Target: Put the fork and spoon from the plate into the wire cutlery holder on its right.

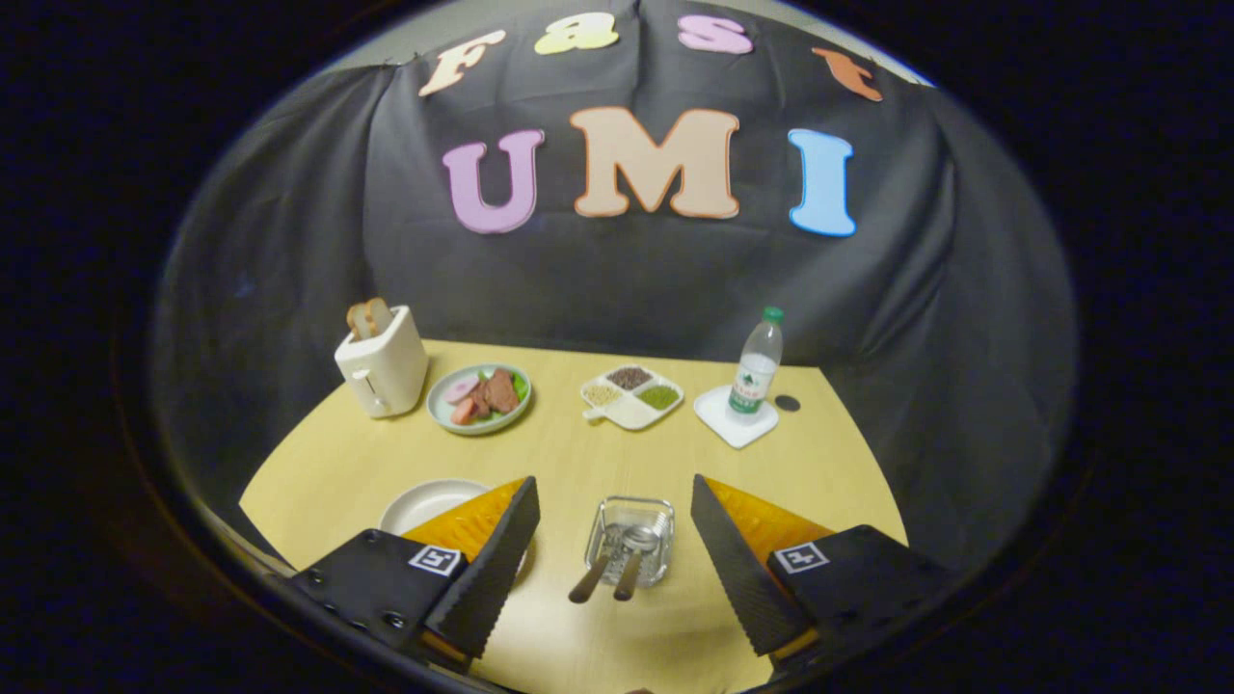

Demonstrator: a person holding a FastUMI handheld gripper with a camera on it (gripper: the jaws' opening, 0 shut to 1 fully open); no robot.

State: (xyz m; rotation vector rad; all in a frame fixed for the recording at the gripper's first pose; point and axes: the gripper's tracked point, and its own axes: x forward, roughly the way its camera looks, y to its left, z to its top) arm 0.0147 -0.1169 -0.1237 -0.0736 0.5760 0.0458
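The wire cutlery holder (pixel 631 540) stands on the yellow table between my two fingers, a little ahead of them. A fork (pixel 594 571) and a spoon (pixel 632 559) lean inside it, their handles sticking out toward me. The white plate (pixel 424 501) lies to the holder's left, partly hidden behind my left finger (pixel 487 569). The part of it that shows is bare. My gripper (pixel 615 525) is open wide, high above the table, with nothing between its fingers.
At the table's back stand a white toaster (pixel 382 368) with bread, a plate of food (pixel 479 397), a divided dish (pixel 631 395) of grains, and a water bottle (pixel 757 366) on a white coaster (pixel 736 416). A small dark disc (pixel 788 403) lies beside it.
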